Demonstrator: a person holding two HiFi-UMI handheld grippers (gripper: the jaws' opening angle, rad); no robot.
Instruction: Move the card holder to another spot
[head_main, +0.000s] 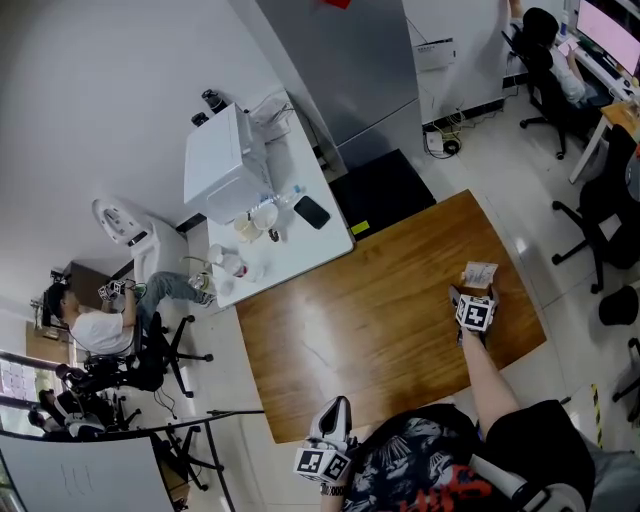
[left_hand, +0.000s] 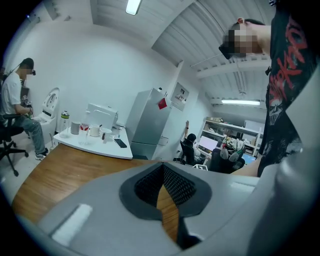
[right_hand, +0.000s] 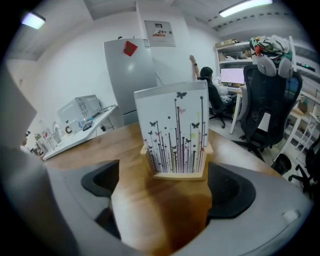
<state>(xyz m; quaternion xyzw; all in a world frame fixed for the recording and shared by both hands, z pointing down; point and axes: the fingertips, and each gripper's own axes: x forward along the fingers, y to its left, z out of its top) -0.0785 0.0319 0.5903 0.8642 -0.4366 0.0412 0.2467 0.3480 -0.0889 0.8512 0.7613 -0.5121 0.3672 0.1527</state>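
Card holder (right_hand: 175, 132) just beyond spread right gripper (right_hand: 162, 192), base hidden in head view; left gripper (left_hand: 162, 200) closed

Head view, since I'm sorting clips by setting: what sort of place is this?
Probably a shared office or lab: a person at a monitor, swivel chairs, and a white counter with mugs beside a grey refrigerator.

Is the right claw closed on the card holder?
No, the right claw has its jaws wide apart, and the card holder stands upright before them, not pinched.
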